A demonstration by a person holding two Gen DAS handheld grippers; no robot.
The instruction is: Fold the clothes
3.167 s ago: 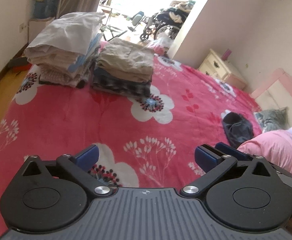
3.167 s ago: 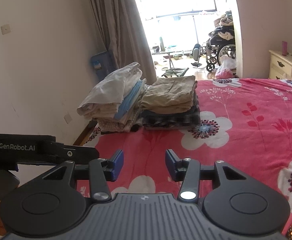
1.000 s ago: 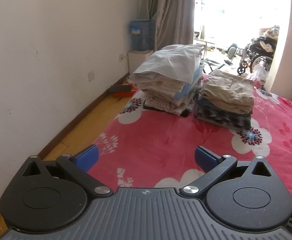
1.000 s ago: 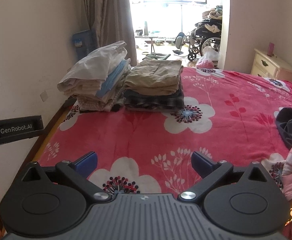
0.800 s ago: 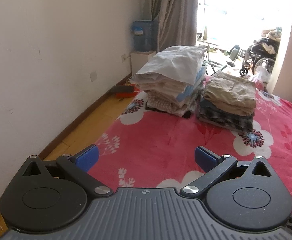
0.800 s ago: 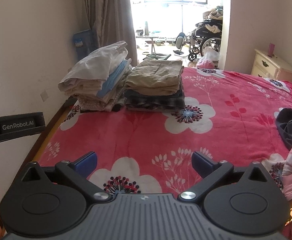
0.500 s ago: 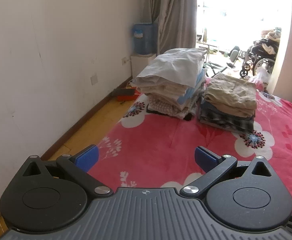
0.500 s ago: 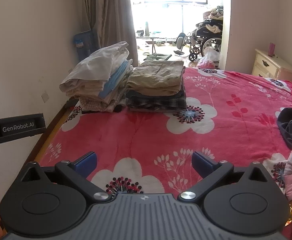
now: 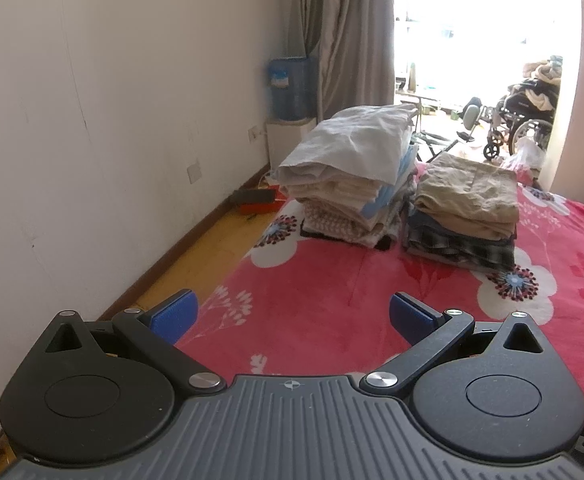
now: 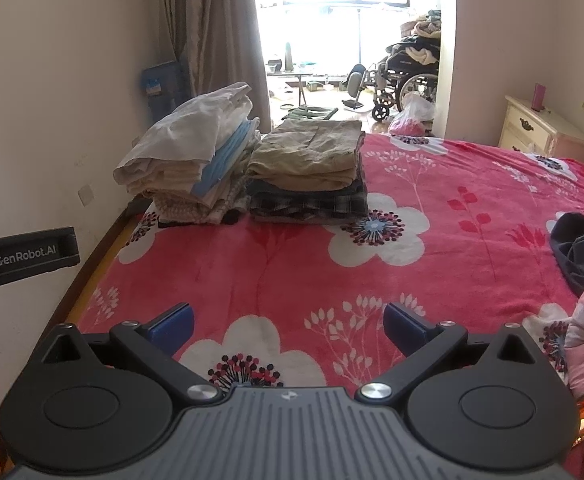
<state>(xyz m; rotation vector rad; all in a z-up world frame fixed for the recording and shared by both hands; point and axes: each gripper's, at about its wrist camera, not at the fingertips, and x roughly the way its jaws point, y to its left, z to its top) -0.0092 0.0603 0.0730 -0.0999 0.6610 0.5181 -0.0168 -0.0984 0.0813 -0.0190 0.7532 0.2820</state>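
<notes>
Both tools, left (image 9: 292, 316) & right (image 10: 288, 326), jaws apart, empty, above bed (image 10: 432, 264).

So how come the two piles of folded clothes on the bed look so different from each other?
The left pile is taller and mostly white, cream and light blue; the right pile is lower, with tan clothes on top and dark plaid ones underneath. The left pile looks lumpy and leans, its top piece draping over; the right pile sits flatter and squarer. Both rest side by side near the far edge of the pink flowered blanket, and neither open gripper touches them.
</notes>
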